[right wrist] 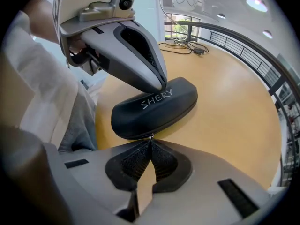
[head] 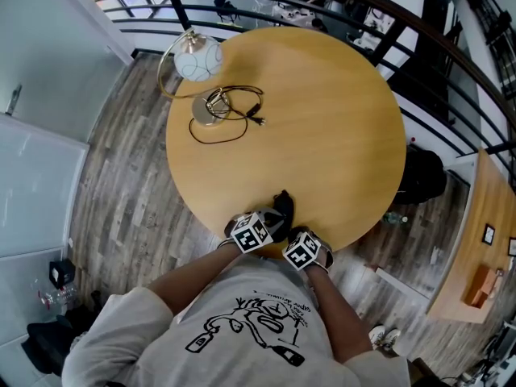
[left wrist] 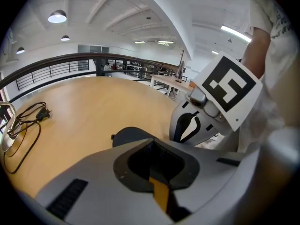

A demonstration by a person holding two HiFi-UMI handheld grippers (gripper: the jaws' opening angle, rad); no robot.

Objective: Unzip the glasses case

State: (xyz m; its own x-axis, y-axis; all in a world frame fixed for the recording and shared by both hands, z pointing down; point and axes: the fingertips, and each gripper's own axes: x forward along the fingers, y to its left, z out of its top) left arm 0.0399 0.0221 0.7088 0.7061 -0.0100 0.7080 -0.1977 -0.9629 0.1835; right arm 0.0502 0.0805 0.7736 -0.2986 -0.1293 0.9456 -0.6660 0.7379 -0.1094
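Right gripper [right wrist: 150, 142] pinches the small zipper pull [right wrist: 150, 136] at the glasses case's [right wrist: 154, 108] near end, seemingly ready to drag it; left gripper [right wrist: 161, 86], jaws together, presses on the case's top, probably to steady it. The case lies by the wooden surface's [right wrist: 225, 102] near edge.

Most of the glasses case [left wrist: 127, 134] behind left claw [left wrist: 151, 144]

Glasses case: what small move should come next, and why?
Probably draw the right gripper sideways along the edge of the glasses case. Its jaws look shut on the zipper pull, the case looks fully zipped, and the left gripper bears on the case's top to steady it.
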